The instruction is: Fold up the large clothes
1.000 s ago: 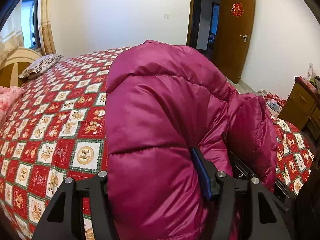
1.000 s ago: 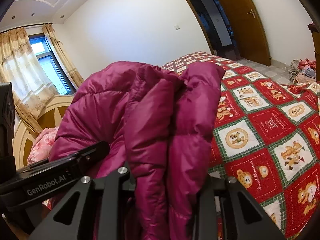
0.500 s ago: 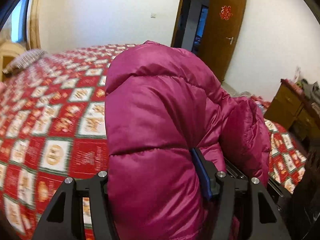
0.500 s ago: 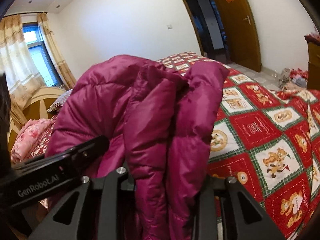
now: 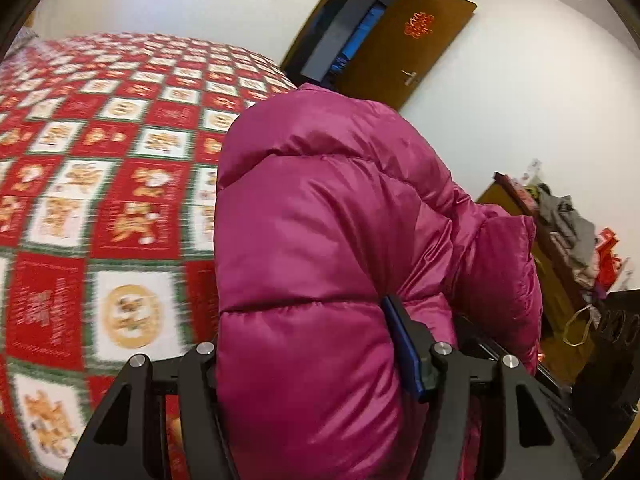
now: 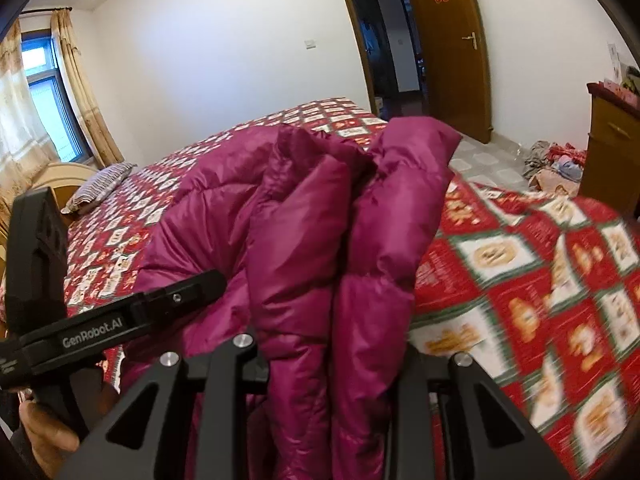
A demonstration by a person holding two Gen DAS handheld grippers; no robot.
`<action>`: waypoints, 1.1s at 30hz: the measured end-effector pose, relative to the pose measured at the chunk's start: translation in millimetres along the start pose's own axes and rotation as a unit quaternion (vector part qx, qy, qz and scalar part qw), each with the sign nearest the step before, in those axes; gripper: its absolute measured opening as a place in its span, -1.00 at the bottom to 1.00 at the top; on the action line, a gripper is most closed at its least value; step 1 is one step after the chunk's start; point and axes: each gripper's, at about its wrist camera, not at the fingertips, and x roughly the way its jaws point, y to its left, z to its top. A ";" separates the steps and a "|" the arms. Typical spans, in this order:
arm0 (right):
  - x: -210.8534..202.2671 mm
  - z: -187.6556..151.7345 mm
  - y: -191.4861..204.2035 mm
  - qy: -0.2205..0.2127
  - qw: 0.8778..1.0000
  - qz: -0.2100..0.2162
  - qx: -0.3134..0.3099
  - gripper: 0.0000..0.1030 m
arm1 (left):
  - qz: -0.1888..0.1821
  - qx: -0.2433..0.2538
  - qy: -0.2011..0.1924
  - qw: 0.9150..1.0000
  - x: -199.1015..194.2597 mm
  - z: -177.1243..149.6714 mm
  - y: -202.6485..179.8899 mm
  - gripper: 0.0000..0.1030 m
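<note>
Gripping the bunched jacket (image 5: 320,240), both grippers (image 5: 316,364) (image 6: 332,360) are pinching it above the bed (image 6: 520,280); folding seemingly remains unfinished.

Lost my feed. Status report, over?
Left gripper and right gripper both clamped on the magenta puffer jacket, bunched above the quilt. Nothing obstructing.

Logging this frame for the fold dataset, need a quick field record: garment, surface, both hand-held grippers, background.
garment: magenta puffer jacket, bunched, lifted above the bed
surface: bed with red-and-green bear-print quilt
left hand-held gripper: shut on a thick quilted fold of the jacket
right hand-held gripper: shut on gathered jacket layers
pillow: striped pillow near the headboard
door: brown wooden door, open
floor: clothes pile beside the wooden cabinet
</note>
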 end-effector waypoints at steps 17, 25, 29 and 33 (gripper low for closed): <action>70.6 0.1 -90.1 0.085 0.994 0.016 0.064 -0.01 | 0.105 0.021 0.049 0.993 82.2 -3.9 -7.8 0.46; -1.3 1.0 -126.0 0.036 0.992 -0.005 0.123 0.29 | 0.124 0.088 0.030 0.988 36.6 10.4 -17.9 0.48; -48.1 18.9 -106.4 -0.032 0.992 -0.043 0.112 0.21 | 0.184 0.113 -0.016 0.976 18.7 18.8 -23.6 0.59; -36.0 46.4 -51.9 -0.034 0.996 -0.065 0.049 0.15 | 0.224 0.117 0.002 0.967 38.9 16.4 -27.3 0.59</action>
